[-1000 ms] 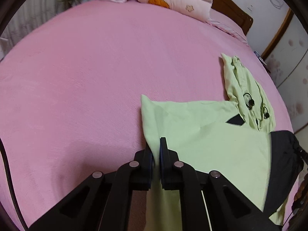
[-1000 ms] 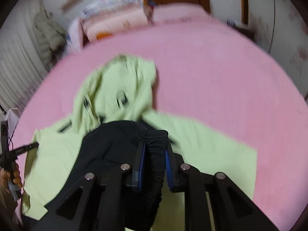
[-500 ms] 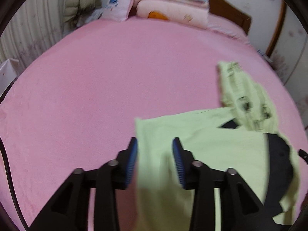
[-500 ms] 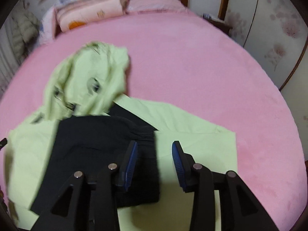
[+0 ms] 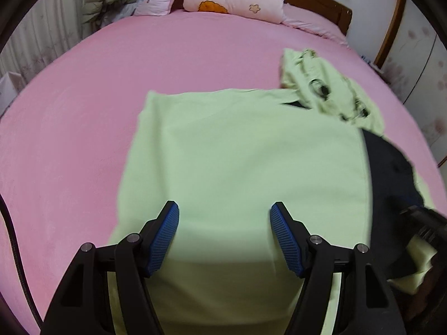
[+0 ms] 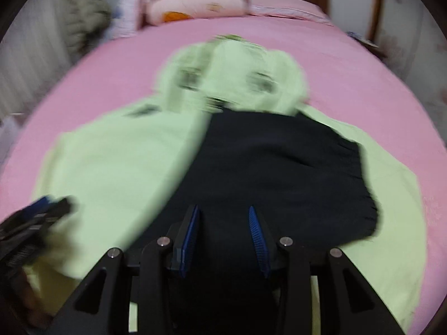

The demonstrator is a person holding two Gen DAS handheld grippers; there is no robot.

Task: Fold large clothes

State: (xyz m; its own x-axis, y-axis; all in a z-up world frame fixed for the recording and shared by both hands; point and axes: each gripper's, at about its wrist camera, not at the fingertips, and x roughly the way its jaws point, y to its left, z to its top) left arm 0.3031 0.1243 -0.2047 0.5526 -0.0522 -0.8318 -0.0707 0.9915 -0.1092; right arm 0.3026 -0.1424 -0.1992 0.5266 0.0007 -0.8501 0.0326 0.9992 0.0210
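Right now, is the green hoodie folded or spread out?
Partly folded: the green hoodie has its black sleeve laid across its body; the hood lies flat.

Soft, even indoor light; heavy fisheye bending and dark corners; right wrist view motion-blurred.

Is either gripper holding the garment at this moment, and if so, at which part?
Nothing is held. The left gripper is opening above the green panel; the right gripper stands open over the black part.
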